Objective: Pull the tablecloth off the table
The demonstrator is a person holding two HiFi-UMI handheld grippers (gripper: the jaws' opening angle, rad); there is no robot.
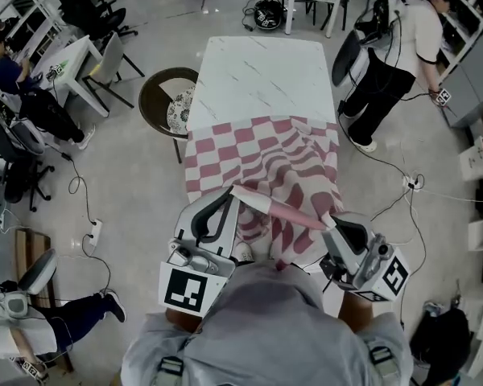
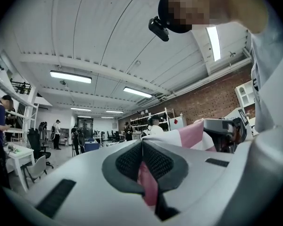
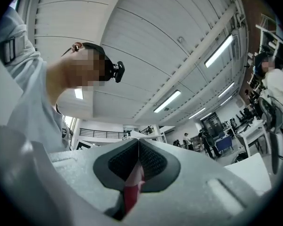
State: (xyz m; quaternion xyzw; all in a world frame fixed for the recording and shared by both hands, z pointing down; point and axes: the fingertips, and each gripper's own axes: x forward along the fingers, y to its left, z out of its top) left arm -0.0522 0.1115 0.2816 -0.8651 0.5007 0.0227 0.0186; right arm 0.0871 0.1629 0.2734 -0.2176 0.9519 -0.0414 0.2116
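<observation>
The pink-and-white checked tablecloth (image 1: 258, 155) covers only the near half of the white marble-look table (image 1: 258, 79) and is bunched toward me. Its near edge is lifted off the table as a taut band between both grippers. My left gripper (image 1: 232, 190) is shut on the cloth's left part. In the left gripper view the left gripper (image 2: 142, 147) has pink cloth (image 2: 148, 185) pinched between its pads. My right gripper (image 1: 327, 216) is shut on the right part. A red-and-white fold (image 3: 131, 192) sits between the closed jaws of the right gripper (image 3: 139, 150).
A round brown chair (image 1: 157, 95) with a patterned cushion stands at the table's left side. A person (image 1: 394, 63) stands by the table's far right corner. White desks (image 1: 72, 63), office chairs and floor cables (image 1: 84, 203) surround the table. Another seated person's legs (image 1: 72, 316) are at lower left.
</observation>
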